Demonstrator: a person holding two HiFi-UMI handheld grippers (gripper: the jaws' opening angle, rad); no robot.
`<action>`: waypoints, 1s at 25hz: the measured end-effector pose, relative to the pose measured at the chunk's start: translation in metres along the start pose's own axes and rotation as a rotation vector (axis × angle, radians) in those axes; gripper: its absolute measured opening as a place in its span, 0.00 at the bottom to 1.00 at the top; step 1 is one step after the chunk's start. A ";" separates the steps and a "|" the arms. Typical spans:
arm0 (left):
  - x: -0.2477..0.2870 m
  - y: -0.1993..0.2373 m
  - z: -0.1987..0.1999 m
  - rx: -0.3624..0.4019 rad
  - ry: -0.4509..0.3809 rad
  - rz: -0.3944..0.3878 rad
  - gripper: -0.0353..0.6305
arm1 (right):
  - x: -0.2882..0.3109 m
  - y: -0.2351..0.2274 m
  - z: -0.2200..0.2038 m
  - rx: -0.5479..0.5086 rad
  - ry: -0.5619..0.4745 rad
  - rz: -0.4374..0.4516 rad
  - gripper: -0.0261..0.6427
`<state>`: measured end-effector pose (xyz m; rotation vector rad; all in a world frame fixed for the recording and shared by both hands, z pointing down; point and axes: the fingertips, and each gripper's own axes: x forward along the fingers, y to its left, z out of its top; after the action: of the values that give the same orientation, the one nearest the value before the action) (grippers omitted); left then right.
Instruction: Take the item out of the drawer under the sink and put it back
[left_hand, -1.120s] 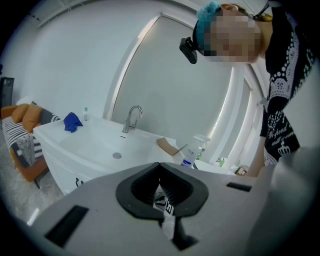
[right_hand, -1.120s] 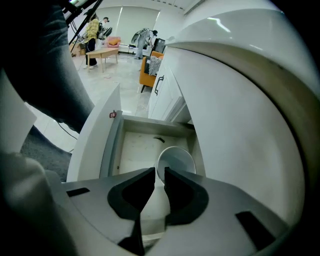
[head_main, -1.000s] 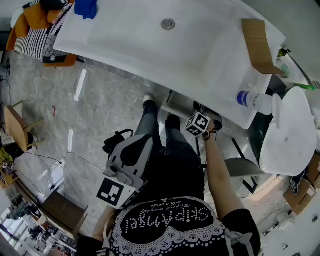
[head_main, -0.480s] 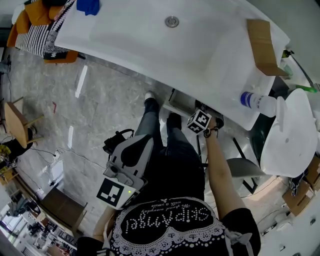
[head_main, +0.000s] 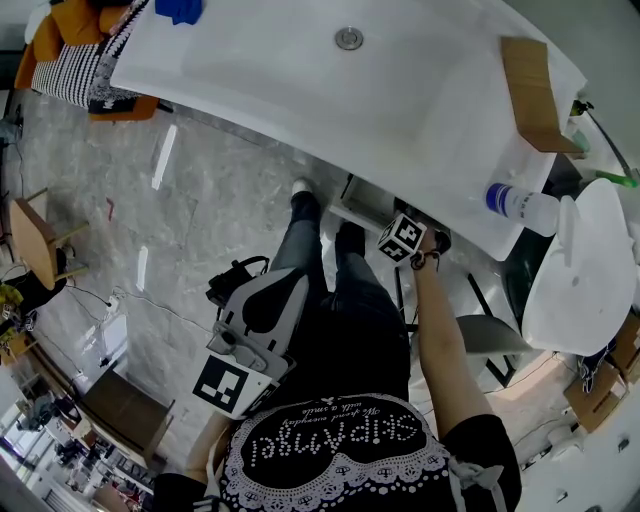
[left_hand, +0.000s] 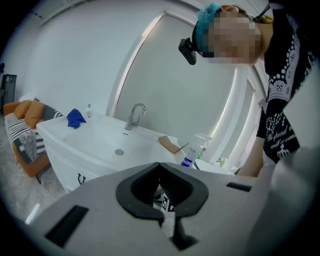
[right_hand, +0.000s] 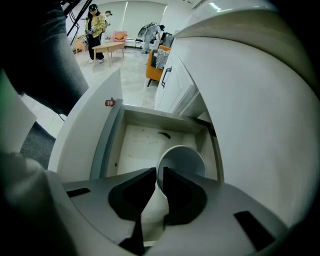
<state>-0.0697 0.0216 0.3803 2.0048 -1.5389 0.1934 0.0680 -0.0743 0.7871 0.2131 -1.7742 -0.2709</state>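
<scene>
Right gripper (right_hand: 156, 172): jaws nearly together, just been closing, clenched on the left rim of the cup (right_hand: 186, 161).
- Cup is white with its mouth toward the camera, lower centre of the right gripper view.
- It is inside the open drawer (right_hand: 140, 145), on the drawer's right side.
- Can't tell whether it rests on the drawer floor or is lifted off it.
- The drawer floor is pale, with a small dark speck (right_hand: 164, 134) above the cup.
- A red sticker (right_hand: 110, 102) sits on the drawer's white left edge.
- In the head view only this gripper's marker cube (head_main: 402, 238) shows, centre right, just under the sink edge. The jaws there are hidden beneath the counter.

Left gripper (left_hand: 159, 165): jaws clenched, nothing in them.
- It sits lower left of the head view, over the person's legs and well apart from the drawer.

Surroundings:
- The sink (head_main: 300, 80) is white and fills the upper half of the head view, drain (head_main: 348, 38) at top centre.
- The faucet (left_hand: 135, 115) is left of centre in the left gripper view.
- A blue cloth (head_main: 180, 12) lies at the sink's upper left corner.
- A cardboard piece (head_main: 535, 90) lies on the counter, upper right.
- A spray bottle (head_main: 520, 203) stands below it, near the counter edge.
- The right gripper view shows people and a table (right_hand: 107, 47) far off at upper left.
</scene>
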 end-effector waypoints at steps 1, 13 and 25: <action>0.000 0.000 0.000 0.000 0.000 -0.001 0.06 | 0.000 0.000 0.000 -0.004 -0.001 0.000 0.11; -0.001 -0.004 0.001 0.009 -0.018 -0.018 0.06 | -0.016 0.016 0.007 0.009 -0.048 0.036 0.08; -0.011 -0.013 0.005 0.027 -0.081 -0.034 0.06 | -0.043 0.028 0.021 -0.017 -0.104 0.014 0.08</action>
<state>-0.0623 0.0298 0.3670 2.0814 -1.5586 0.1213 0.0571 -0.0339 0.7512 0.1765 -1.8752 -0.2914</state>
